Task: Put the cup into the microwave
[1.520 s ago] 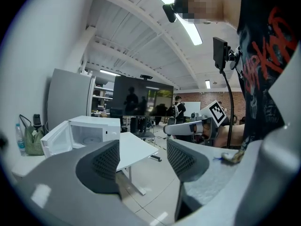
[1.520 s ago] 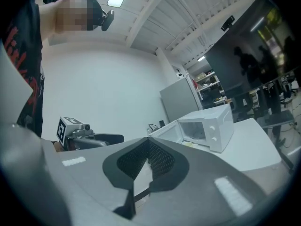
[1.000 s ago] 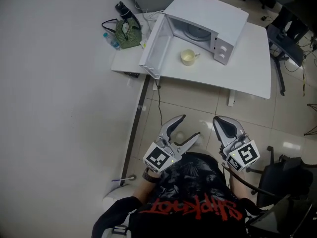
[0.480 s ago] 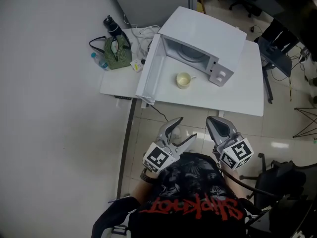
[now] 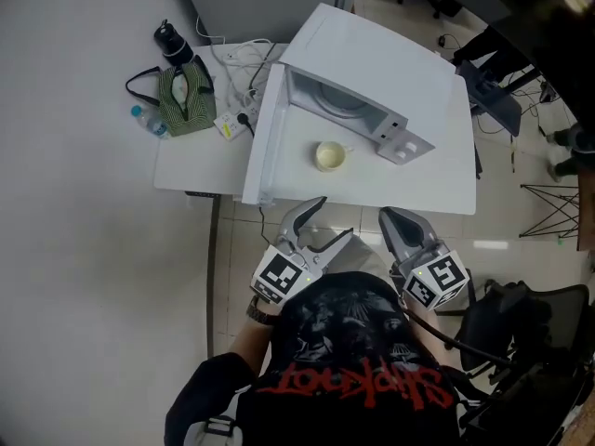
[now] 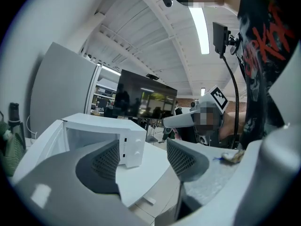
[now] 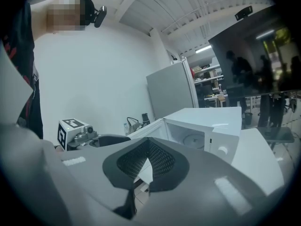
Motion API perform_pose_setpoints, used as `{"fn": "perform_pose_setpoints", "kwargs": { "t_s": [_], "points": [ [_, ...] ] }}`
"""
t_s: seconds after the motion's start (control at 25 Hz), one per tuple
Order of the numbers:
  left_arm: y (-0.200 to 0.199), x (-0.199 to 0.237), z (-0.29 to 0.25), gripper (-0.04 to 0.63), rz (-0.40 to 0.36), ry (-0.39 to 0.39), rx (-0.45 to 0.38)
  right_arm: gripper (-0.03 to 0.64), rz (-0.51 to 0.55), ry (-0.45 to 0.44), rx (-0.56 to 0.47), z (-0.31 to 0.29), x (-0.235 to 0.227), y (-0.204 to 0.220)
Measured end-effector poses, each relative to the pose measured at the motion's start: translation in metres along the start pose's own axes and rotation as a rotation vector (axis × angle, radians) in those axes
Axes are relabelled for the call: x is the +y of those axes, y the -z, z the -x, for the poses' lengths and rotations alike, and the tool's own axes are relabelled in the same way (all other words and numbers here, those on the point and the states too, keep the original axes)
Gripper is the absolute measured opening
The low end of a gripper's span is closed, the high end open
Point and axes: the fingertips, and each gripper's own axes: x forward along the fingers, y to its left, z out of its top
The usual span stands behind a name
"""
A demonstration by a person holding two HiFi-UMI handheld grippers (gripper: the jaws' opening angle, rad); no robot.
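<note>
Grey-padded grippers low at person's chest, aimed at microwave (image 5: 372, 63), short of table (image 5: 446, 189) edge. Left gripper (image 5: 337, 217) jaws spread, empty. Right gripper (image 5: 389, 216) jaws pinched together, empty. Cup (image 5: 329, 155) upright, mouth up, on table just before microwave cavity. Door (image 5: 258, 147) swung wide, microwave's left. Green bag (image 5: 182, 100), black bottle (image 5: 170, 40), cables (image 5: 232, 119) beyond door.
</note>
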Motion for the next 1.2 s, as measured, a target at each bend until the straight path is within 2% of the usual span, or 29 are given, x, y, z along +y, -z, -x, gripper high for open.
{"fn": "perform_pose_setpoints", "kwargs": {
  "t_s": [0.12,0.24,0.36,0.48,0.6,0.72,0.8,0.88,1.04,1.2],
  "points": [
    [-0.003,0.012,-0.007,0.299,0.0,0.01,0.0,0.001,-0.011,0.006,0.006,-0.014,-0.012,-0.002],
    [0.004,0.023,-0.017,0.299,-0.004,0.012,0.036,0.002,-0.014,-0.001,0.016,-0.03,-0.024,-0.002],
    [0.033,0.045,-0.03,0.299,0.012,-0.046,0.11,0.002,0.013,-0.023,0.017,-0.047,-0.033,-0.006],
    [0.085,0.076,-0.042,0.351,0.032,-0.158,0.246,0.002,0.017,-0.039,0.003,-0.056,-0.045,-0.009],
    [0.153,0.094,-0.055,0.381,0.146,-0.21,0.4,0.002,0.002,-0.03,0.004,-0.053,-0.064,-0.009],
    [0.213,0.118,-0.067,0.448,0.24,-0.224,0.539,0.002,0.0,-0.025,-0.01,-0.051,-0.075,-0.014],
    [0.243,0.132,-0.078,0.47,0.252,-0.218,0.618,0.002,0.015,-0.027,-0.02,-0.047,-0.077,-0.019],
    [0.264,0.145,-0.089,0.485,0.233,-0.212,0.675,0.002,0.014,-0.009,-0.016,-0.041,-0.08,-0.018],
    [0.277,0.168,-0.12,0.492,0.166,-0.172,0.7,0.002,-0.022,0.064,0.004,-0.024,-0.091,-0.009],
    [0.278,0.184,-0.153,0.492,0.187,-0.152,0.658,0.002,-0.04,0.131,0.042,-0.007,-0.101,-0.004]
  ]
}}
